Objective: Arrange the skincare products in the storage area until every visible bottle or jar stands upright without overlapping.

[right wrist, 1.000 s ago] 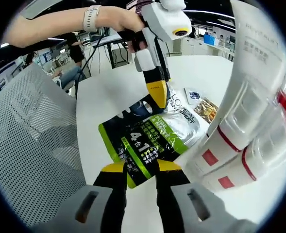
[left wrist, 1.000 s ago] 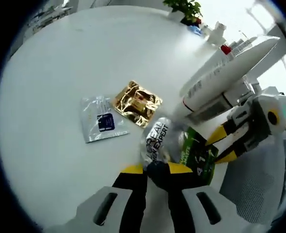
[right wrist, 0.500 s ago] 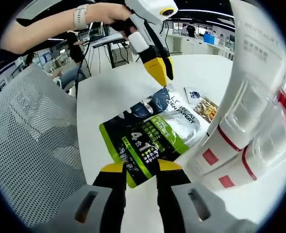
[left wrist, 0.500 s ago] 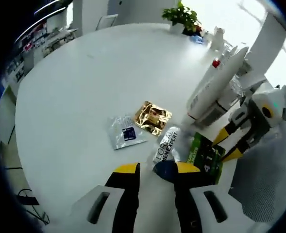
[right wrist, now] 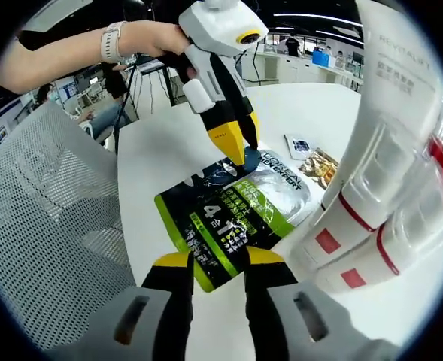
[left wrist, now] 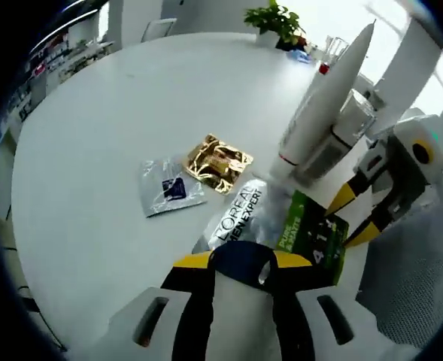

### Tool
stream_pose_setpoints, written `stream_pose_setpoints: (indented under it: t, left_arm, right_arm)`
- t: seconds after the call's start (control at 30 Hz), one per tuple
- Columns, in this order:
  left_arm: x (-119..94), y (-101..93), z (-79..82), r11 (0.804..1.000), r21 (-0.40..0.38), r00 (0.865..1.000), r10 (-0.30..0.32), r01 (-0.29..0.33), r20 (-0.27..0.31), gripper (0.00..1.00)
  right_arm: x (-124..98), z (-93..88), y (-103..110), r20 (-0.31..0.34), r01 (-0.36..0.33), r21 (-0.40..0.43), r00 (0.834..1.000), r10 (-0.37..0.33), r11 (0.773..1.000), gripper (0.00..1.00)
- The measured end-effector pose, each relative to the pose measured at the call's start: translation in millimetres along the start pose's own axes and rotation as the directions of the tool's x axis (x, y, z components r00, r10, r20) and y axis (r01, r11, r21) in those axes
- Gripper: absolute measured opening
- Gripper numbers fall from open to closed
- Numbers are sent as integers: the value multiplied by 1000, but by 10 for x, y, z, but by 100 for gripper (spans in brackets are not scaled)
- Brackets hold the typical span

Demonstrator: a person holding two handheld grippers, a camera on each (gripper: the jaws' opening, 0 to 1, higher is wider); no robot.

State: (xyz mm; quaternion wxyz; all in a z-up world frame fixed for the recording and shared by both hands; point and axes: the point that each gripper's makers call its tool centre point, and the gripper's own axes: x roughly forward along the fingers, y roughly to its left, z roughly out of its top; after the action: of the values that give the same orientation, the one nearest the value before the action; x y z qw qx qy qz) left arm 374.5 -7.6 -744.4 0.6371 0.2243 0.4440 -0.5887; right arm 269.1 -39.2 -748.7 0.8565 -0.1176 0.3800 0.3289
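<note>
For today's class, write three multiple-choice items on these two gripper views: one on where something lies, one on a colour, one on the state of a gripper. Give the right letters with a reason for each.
1. Where does the gold sachet lie?
A. on the mesh chair
B. on the white table, beside the silver sachet
C. under the plant

2. What colour is the band around the big "4" on the large pouch?
A. green
B. red
C. purple

3. What is the left gripper doing?
A. hanging open, far from everything
B. gripping a white tube
C. its fingers sit at the dark top edge of the large pouch

Answers:
1 B: in the left gripper view it lies on the white table next to the silver sachet.
2 A: the right gripper view shows a bright green stripe.
3 C: both views show its yellow tips at that dark edge.
</note>
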Motion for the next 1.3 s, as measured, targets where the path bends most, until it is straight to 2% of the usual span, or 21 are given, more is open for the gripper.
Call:
stream_pose_setpoints:
  t: [0.13,0.2,0.37,0.53,0.63,0.97,1.3]
  left_arm:
    - [9,32,18,1000,-13,1000,4,-4,6,23]
    - [12,46,37,1000,-21,1000,0,1,13,23]
    - [27,75,77,1000,-27,1000,-5,5,19,23]
    - [49,130,126,1000,-26,1000,1,-1,27,23]
    - [54,176,149,999,-33,999,7,-6,37,23]
    - [109,318,280,999,-38,998,17,-15,65,24]
    - [140,292,415,1000,-15,996,14,-13,90,26]
  right_arm:
    - [-1,4,26,1,-7,24,1000,7,1000,29]
    - [2,-1,16,0,7,1,1000,-7,1000,28]
    - [1,6,-62,9,22,32,1000,-22,999,24]
    - [9,17,-158,3,47,30,999,-47,998,24]
    - [24,35,-176,13,53,53,998,-53,997,25]
    - [45,56,-162,11,60,40,998,-60,997,29]
    - [69,80,-187,18,109,57,994,-111,992,29]
